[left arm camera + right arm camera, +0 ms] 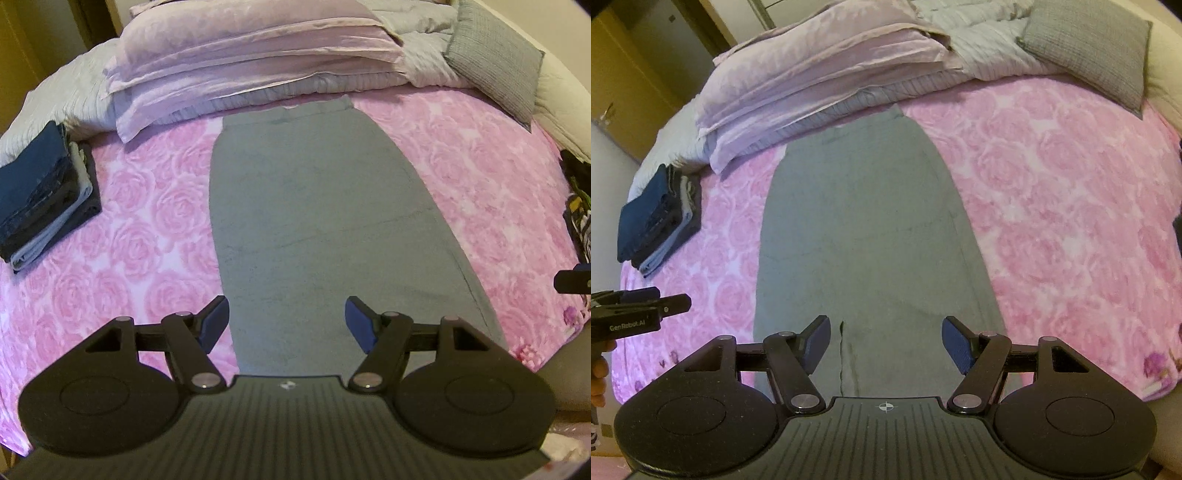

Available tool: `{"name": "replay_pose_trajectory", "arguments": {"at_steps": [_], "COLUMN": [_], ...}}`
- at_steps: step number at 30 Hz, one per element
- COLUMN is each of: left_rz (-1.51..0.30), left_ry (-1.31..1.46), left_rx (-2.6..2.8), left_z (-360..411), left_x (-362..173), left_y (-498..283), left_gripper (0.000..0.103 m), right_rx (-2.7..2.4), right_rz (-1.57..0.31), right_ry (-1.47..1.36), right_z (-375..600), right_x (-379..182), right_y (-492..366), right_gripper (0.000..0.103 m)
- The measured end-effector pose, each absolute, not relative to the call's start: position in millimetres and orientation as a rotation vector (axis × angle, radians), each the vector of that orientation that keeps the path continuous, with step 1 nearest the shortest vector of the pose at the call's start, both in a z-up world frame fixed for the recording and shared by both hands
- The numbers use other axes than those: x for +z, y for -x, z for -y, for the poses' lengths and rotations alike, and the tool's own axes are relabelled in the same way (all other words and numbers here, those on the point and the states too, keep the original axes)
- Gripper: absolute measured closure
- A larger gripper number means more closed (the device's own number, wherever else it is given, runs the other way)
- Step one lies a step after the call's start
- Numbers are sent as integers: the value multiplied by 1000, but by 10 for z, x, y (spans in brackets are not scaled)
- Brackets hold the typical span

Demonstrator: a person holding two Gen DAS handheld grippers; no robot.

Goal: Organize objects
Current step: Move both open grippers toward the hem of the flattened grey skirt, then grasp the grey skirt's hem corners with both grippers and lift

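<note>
Grey trousers (314, 206) lie flat and lengthwise on the pink rose bedspread (147, 229), waistband at the far end. They also show in the right wrist view (864, 221), with the leg split near the front. My left gripper (286, 325) is open and empty, above the near end of the trousers. My right gripper (884, 343) is open and empty, above the leg ends. The left gripper also shows at the left edge of the right wrist view (646, 310).
A stack of folded dark and light clothes (44, 195) sits at the bed's left, also in the right wrist view (661, 218). Lilac pillows and a folded duvet (240, 62) lie at the head. A grey cushion (495, 55) is at the back right. Dark patterned clothing (580, 206) lies at the right edge.
</note>
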State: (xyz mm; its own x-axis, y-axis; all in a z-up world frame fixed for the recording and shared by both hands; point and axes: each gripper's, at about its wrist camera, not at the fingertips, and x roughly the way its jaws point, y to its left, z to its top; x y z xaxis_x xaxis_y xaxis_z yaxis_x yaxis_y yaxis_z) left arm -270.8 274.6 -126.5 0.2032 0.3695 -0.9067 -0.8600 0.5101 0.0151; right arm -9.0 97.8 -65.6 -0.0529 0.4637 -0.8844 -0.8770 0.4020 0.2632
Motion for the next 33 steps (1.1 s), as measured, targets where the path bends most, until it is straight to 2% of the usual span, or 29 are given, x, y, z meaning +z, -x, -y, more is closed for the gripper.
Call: {"name": "replay_pose_trajectory", "arguments": {"at_steps": [12, 21, 27, 33], "left_rz": [-1036, -1004, -1009, -941], "left_ry": [640, 650, 565, 519], "left_rx": [920, 907, 797, 761], "left_z": [-3194, -3778, -4350, -5246], "left_x": [-1723, -2437, -3033, -3478], "left_y": [2812, 2811, 2648, 2322], "left_gripper": [37, 38, 44, 60], "right_rx": [1235, 1290, 1350, 1478], "right_rz": [-1140, -1109, -1140, -1094], "right_ry": [526, 585, 597, 610], "right_z": [-1479, -1933, -2505, -3291], "right_x": [-944, -1679, -2424, -2879], "right_y": [44, -381, -868, -1398], "right_gripper": [38, 39, 43, 52]}}
